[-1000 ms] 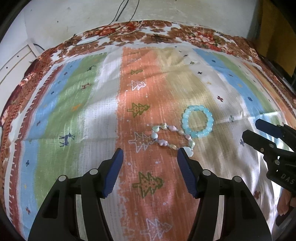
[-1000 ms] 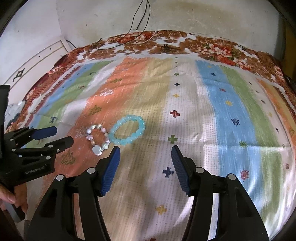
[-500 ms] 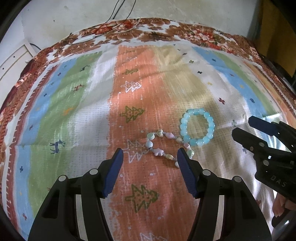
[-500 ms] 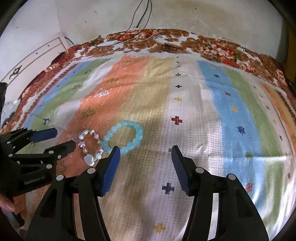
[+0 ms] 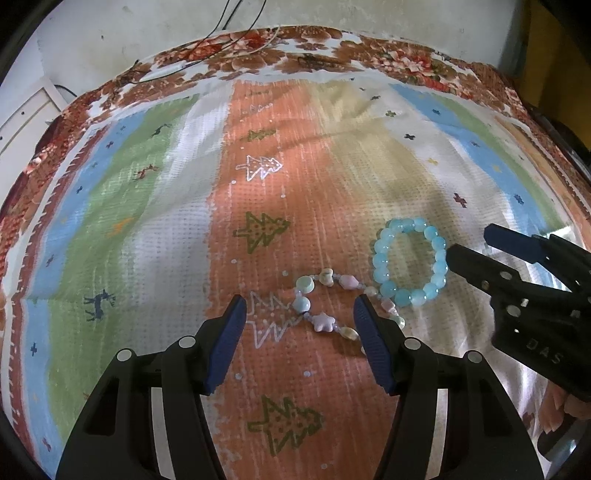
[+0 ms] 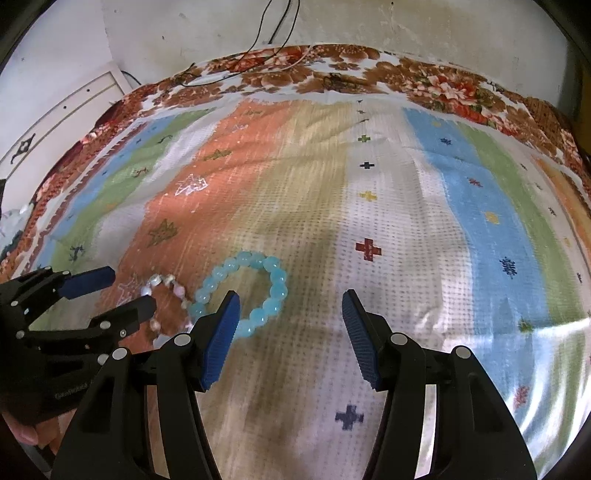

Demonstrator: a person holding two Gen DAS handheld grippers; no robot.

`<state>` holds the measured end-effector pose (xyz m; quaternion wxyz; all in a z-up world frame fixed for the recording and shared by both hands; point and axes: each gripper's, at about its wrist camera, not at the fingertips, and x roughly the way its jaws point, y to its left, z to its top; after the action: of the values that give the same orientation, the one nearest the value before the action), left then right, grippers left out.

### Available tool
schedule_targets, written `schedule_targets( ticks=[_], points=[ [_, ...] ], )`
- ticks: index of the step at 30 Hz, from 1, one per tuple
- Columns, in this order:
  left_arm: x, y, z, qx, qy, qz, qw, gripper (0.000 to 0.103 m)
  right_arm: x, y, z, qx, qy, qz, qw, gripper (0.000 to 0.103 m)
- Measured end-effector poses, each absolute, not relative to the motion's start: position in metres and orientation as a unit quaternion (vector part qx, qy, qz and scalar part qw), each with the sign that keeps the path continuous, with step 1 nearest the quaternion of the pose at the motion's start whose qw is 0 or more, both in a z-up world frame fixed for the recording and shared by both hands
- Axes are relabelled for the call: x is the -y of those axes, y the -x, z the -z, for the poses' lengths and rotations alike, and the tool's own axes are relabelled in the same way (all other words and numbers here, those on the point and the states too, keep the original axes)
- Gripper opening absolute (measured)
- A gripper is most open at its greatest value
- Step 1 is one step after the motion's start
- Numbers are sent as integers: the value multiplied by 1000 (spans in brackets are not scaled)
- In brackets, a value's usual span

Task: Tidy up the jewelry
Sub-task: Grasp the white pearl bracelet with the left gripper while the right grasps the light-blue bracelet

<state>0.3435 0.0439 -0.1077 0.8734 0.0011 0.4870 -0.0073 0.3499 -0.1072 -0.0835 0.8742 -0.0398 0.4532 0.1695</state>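
Two bracelets lie side by side on a striped cloth [image 5: 155,229]. The light blue round-bead bracelet [image 5: 408,262] [image 6: 245,290] is on the right. The pastel bracelet of shell and star beads [image 5: 325,304] [image 6: 168,299] is just left of it. My left gripper [image 5: 299,314] hovers open over the pastel bracelet, whose right part passes behind the right finger. My right gripper [image 6: 290,306] is open too; its left finger overlaps the near side of the blue bracelet, nothing pinched. Each gripper also shows in the other's view: the right gripper [image 5: 472,245], the left gripper [image 6: 129,291].
The striped cloth lies on a flowered brown bedcover [image 6: 436,79] that ends at a white wall [image 6: 369,22]. Thin cables [image 5: 221,40] trail over the far edge. A white panel [image 6: 62,114] stands at the left. Part of a hand [image 6: 26,432] holds the left gripper.
Both grippers have moved forward and lower toward the bracelets, which now sit nearer the fingertips. Neither bracelet has shifted on the cloth, and the jaw gaps look unchanged.
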Motion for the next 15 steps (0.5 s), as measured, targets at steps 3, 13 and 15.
schedule_targets(
  ticks=[3, 13, 15],
  points=[
    [-44, -346, 111, -489, -2, 5, 872, 61, 103, -354, 88, -453, 45, -168, 875, 57],
    [-45, -347, 120, -497, -7, 4, 868, 61, 94, -365, 97, -458, 48, -169, 872, 57],
    [-45, -346, 121, -498, -9, 4, 867, 61, 93, -366, 99, -460, 43, -167, 871, 57]
  ],
)
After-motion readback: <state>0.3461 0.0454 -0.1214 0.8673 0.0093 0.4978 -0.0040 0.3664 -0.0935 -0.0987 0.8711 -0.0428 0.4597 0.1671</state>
